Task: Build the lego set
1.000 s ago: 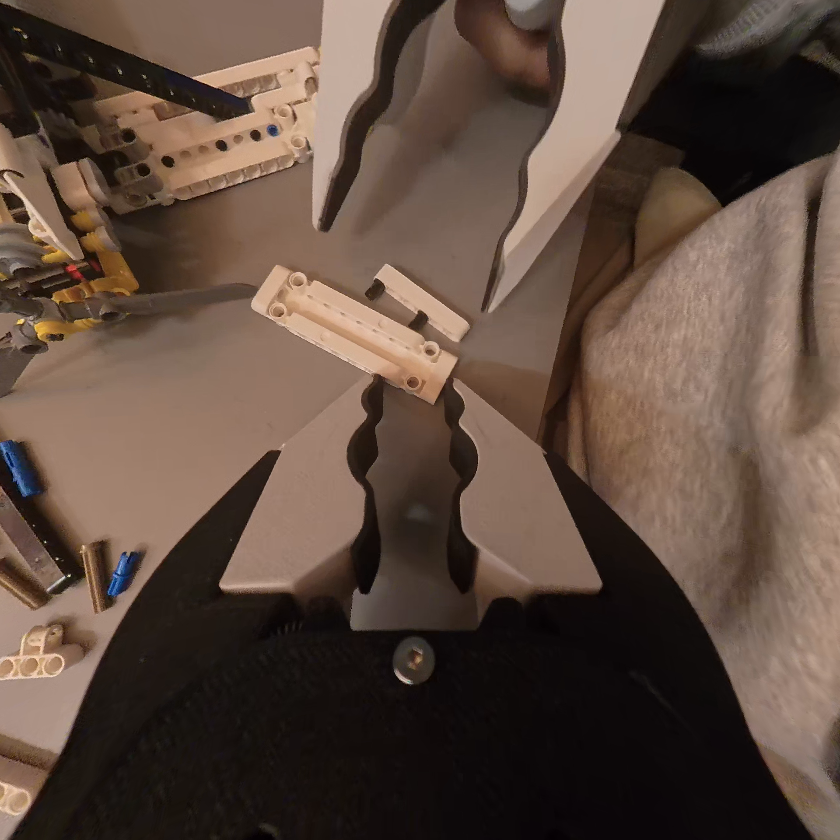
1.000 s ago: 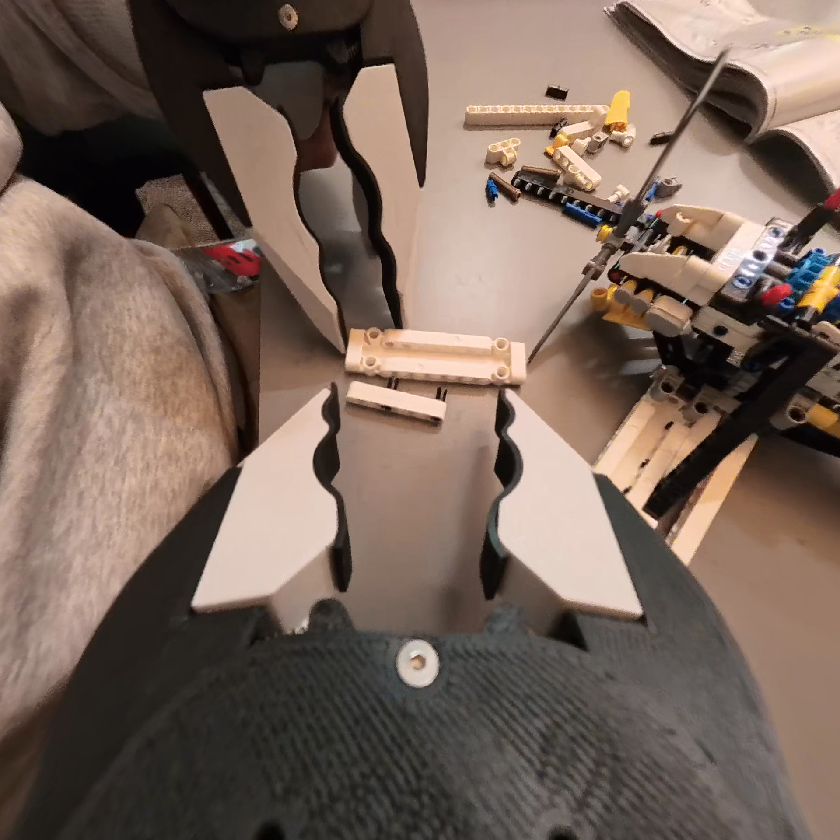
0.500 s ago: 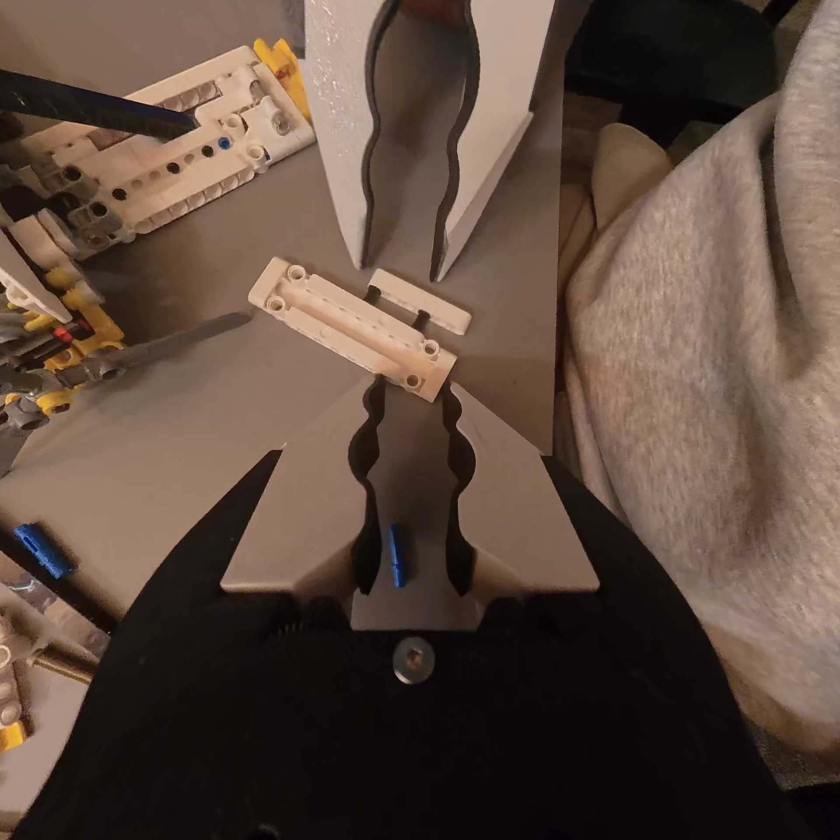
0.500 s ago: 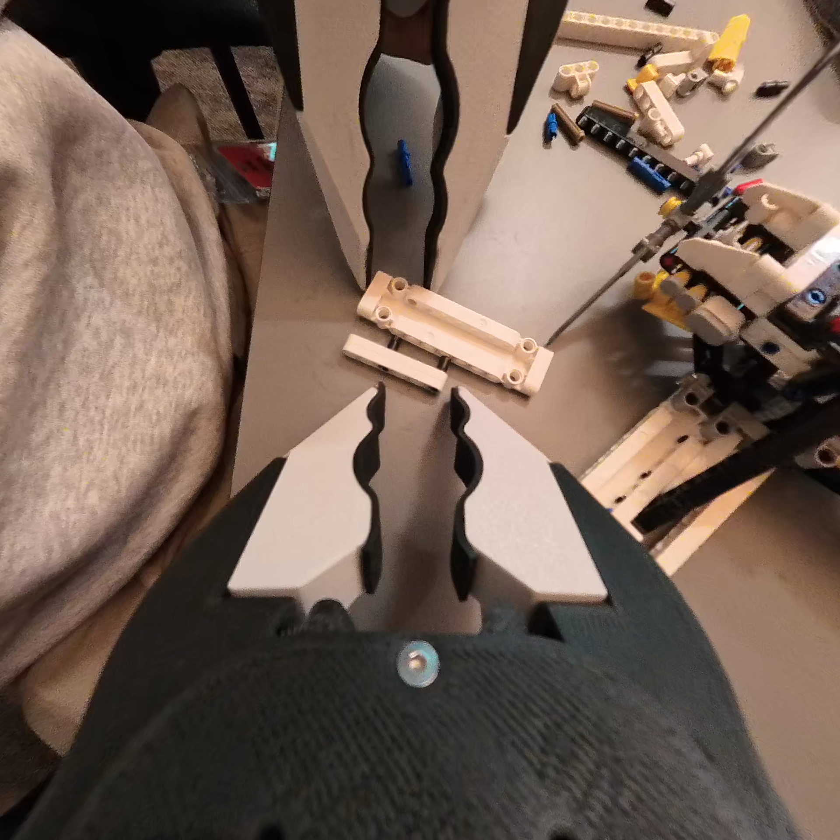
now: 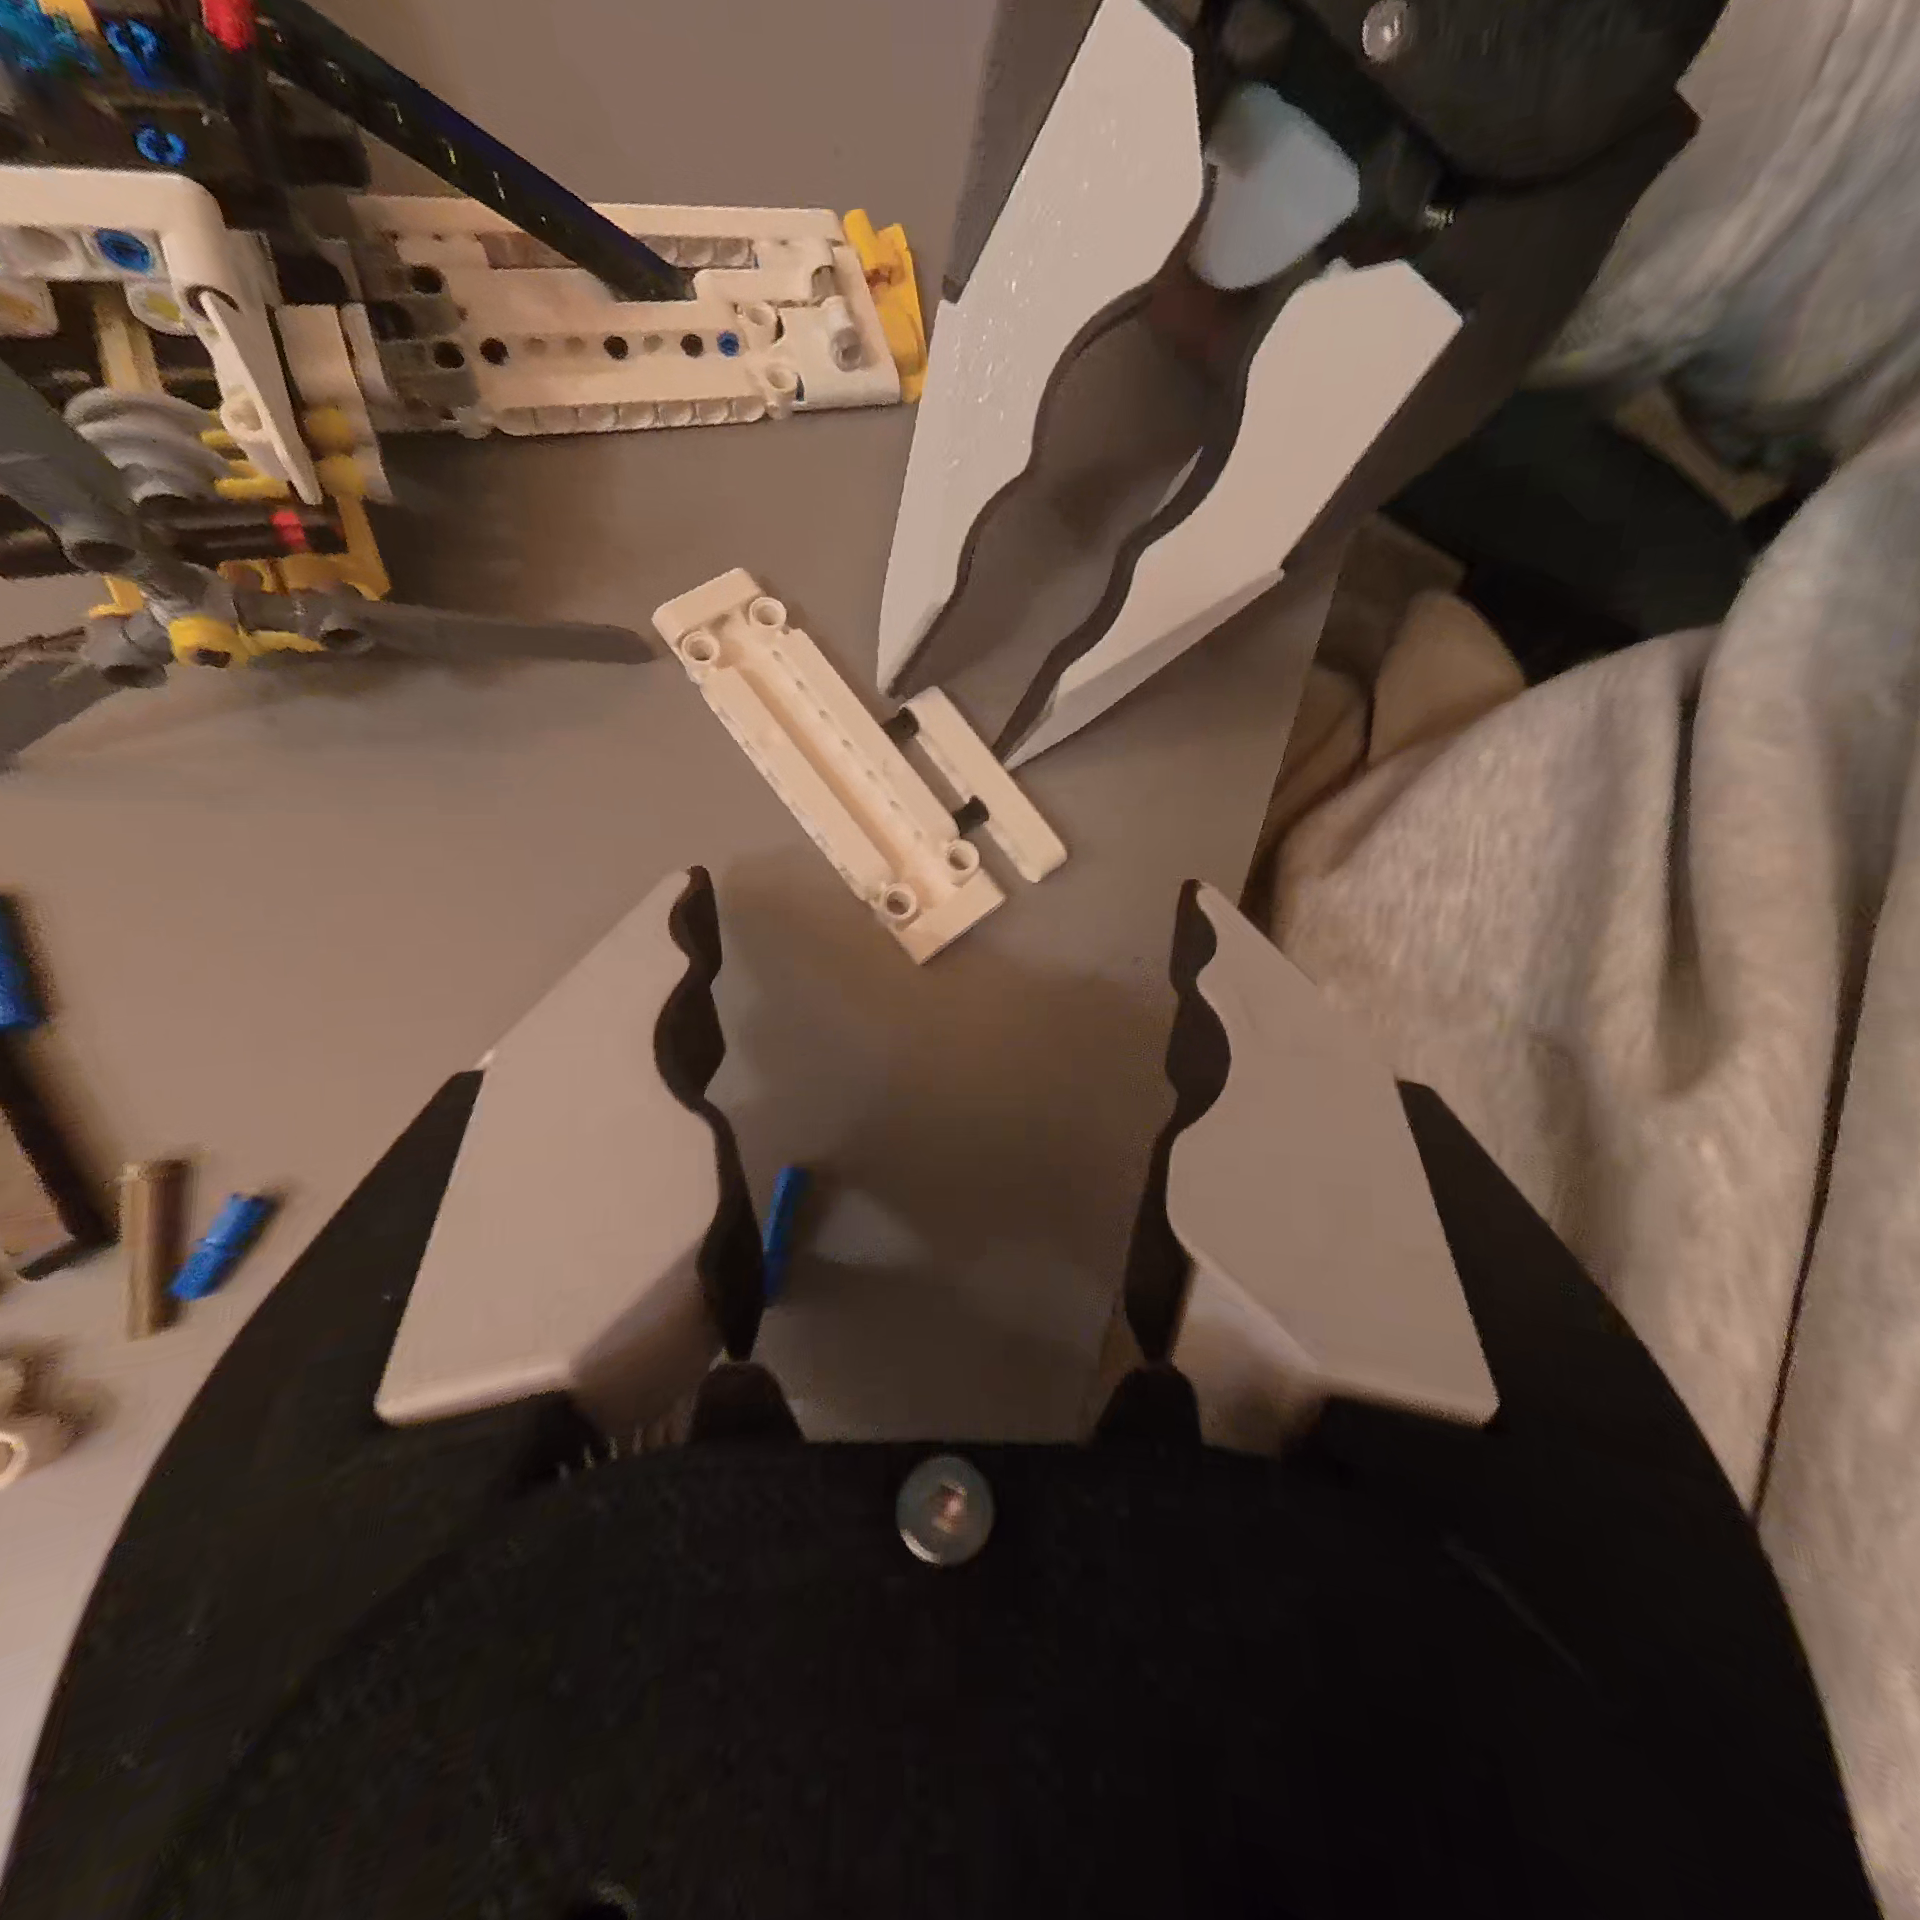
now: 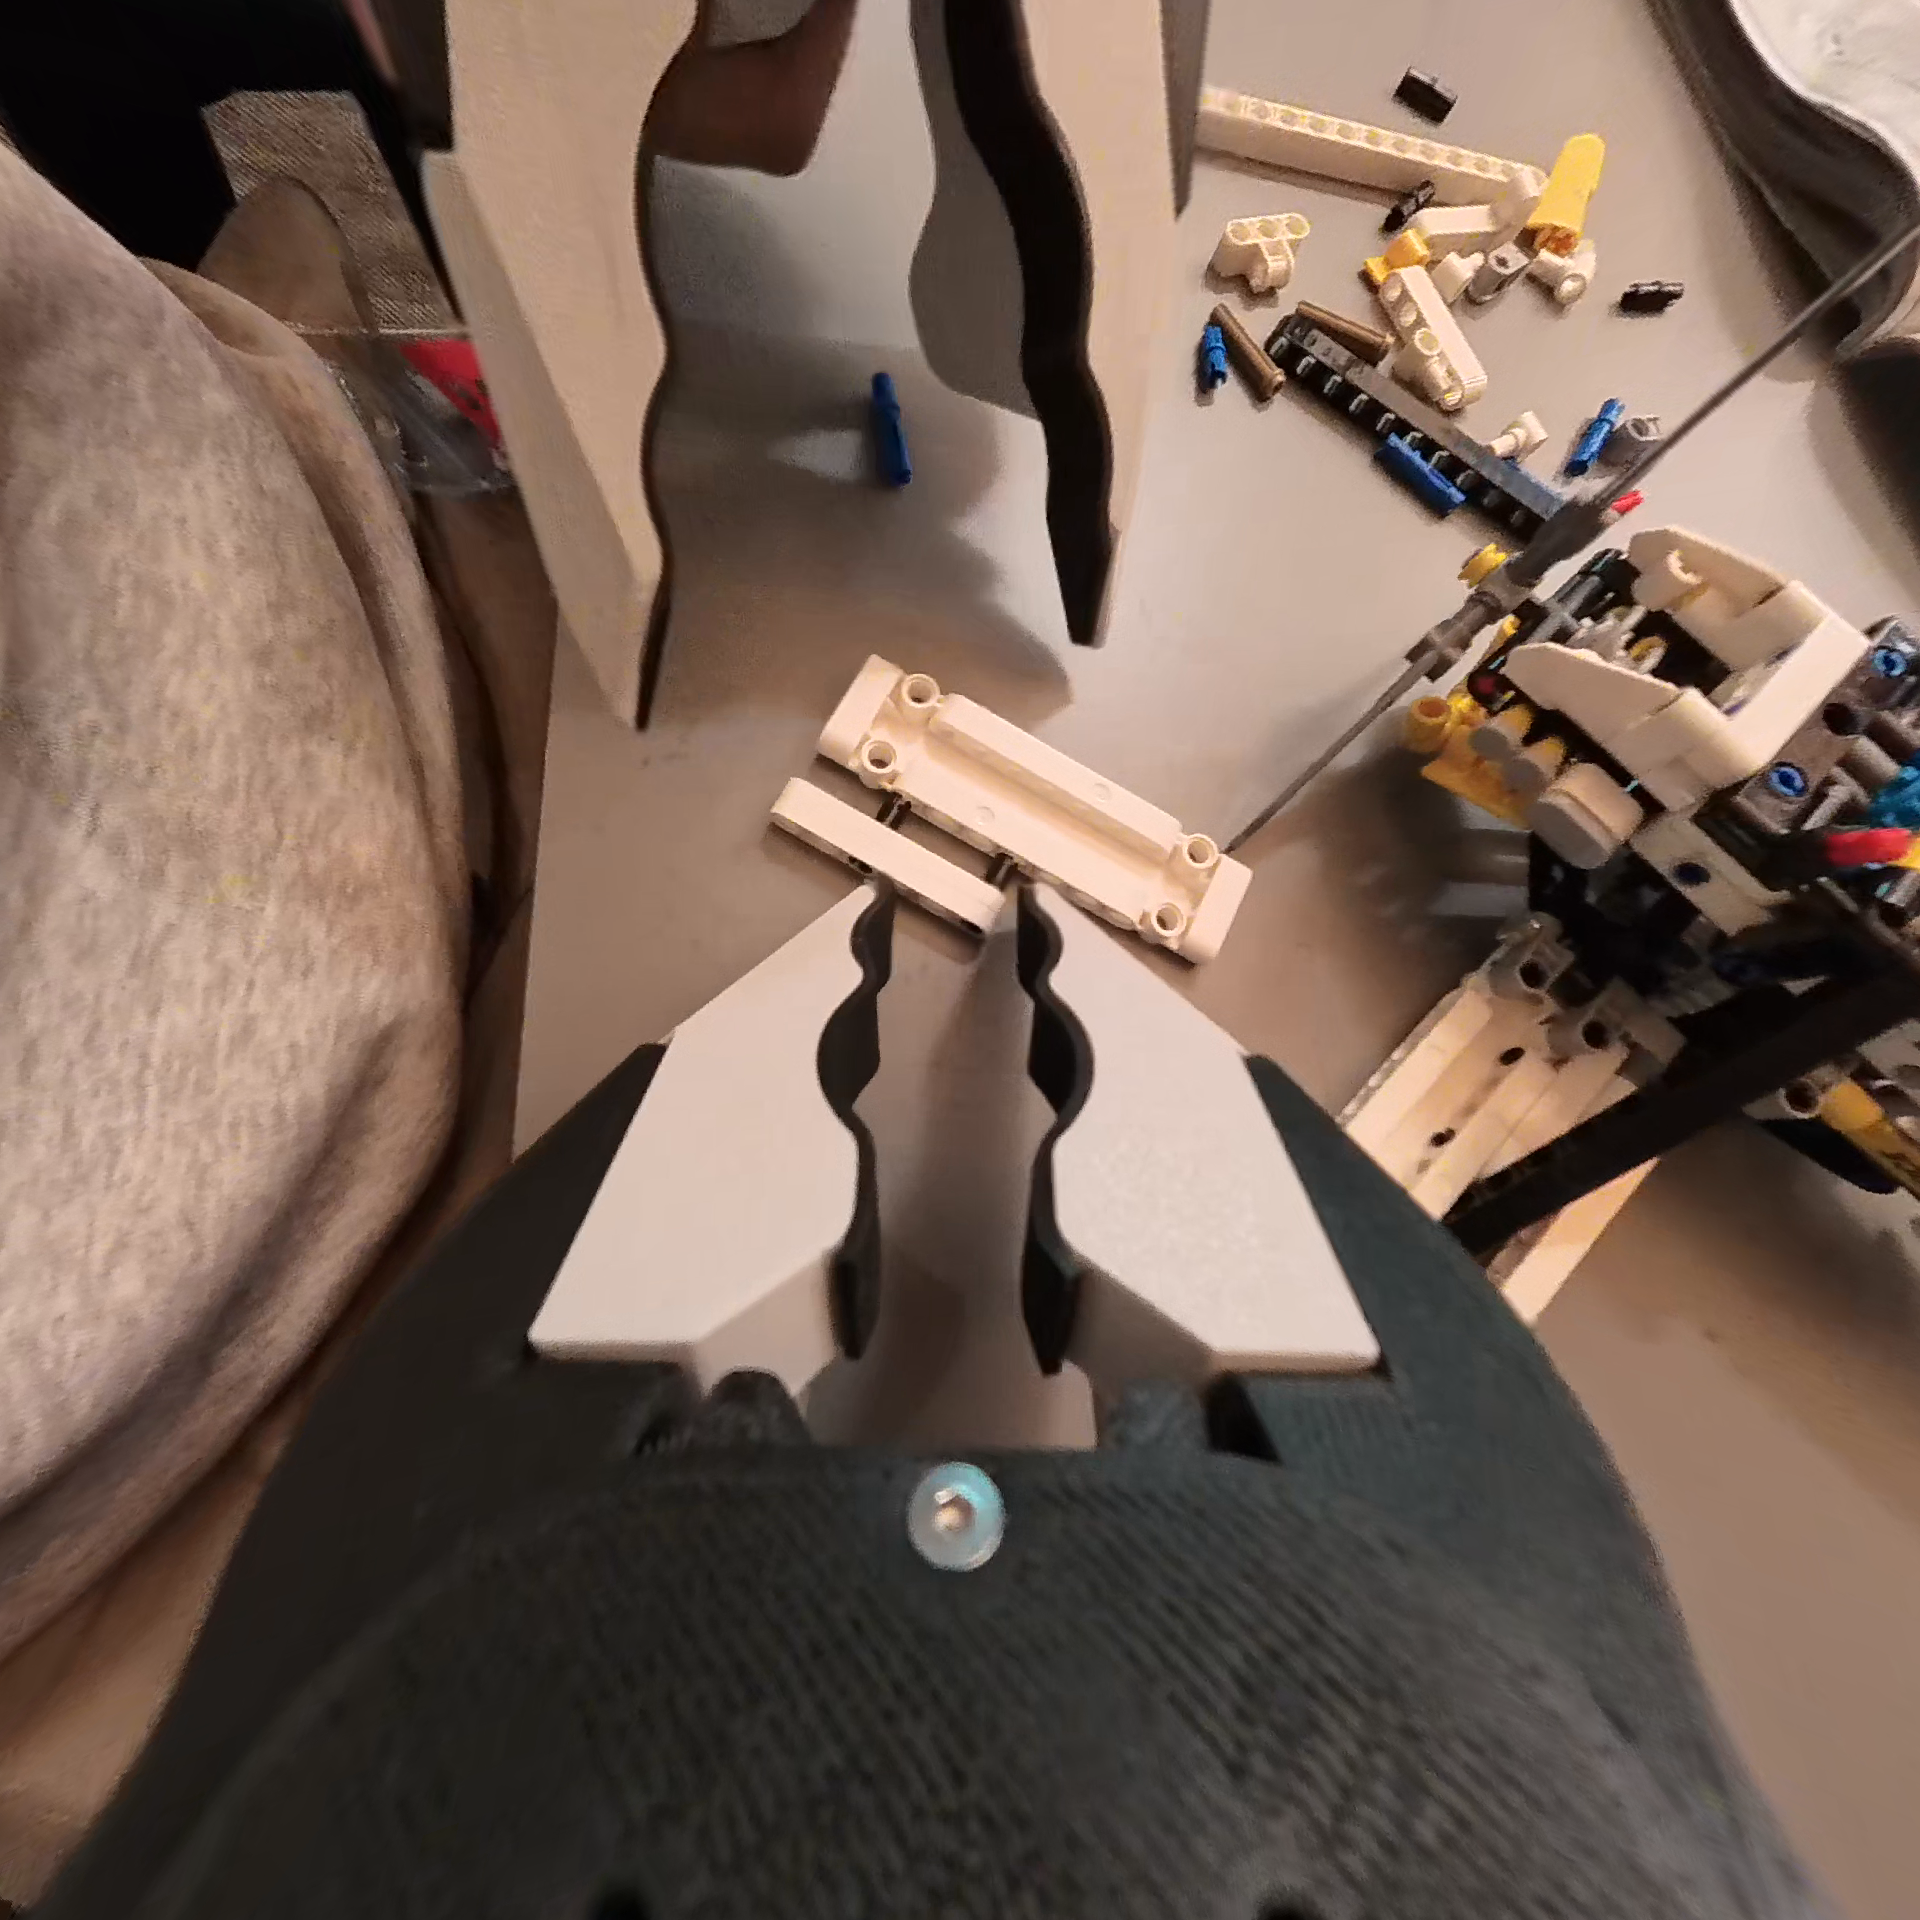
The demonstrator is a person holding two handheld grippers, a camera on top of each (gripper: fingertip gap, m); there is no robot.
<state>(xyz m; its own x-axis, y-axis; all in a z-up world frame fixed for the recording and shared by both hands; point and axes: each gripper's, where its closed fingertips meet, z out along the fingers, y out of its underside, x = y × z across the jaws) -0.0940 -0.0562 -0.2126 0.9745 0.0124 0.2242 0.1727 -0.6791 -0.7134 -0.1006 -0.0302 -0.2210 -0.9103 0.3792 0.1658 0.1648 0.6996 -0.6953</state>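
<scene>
A white panel (image 5: 831, 758) lies on the grey table, joined by two black pins to a short white beam (image 5: 992, 795). They also show in the right wrist view, panel (image 6: 1039, 810) and beam (image 6: 883, 862). My left gripper (image 5: 940, 894) is wide open and empty, just short of the panel's near end. My right gripper (image 6: 951, 899) has its jaws close together with a narrow gap. Its tips touch the beam's side and I see no grip on it. Each gripper shows in the other's view, the right (image 5: 951, 722) and the left (image 6: 857, 675).
The part-built model (image 5: 208, 416) (image 6: 1662, 779) with its white frame (image 5: 644, 343) stands beside the panel. A blue pin (image 5: 779, 1226) (image 6: 890, 431) lies between my left fingers. Loose parts (image 6: 1403, 312) lie farther off. A person's grey sleeve (image 5: 1558, 1039) is at the table edge. Both grippers' tips are close together, under 4 cm apart.
My left gripper has opened wide. My right gripper has narrowed and come up against the short beam. The panel and beam have turned on the table.
</scene>
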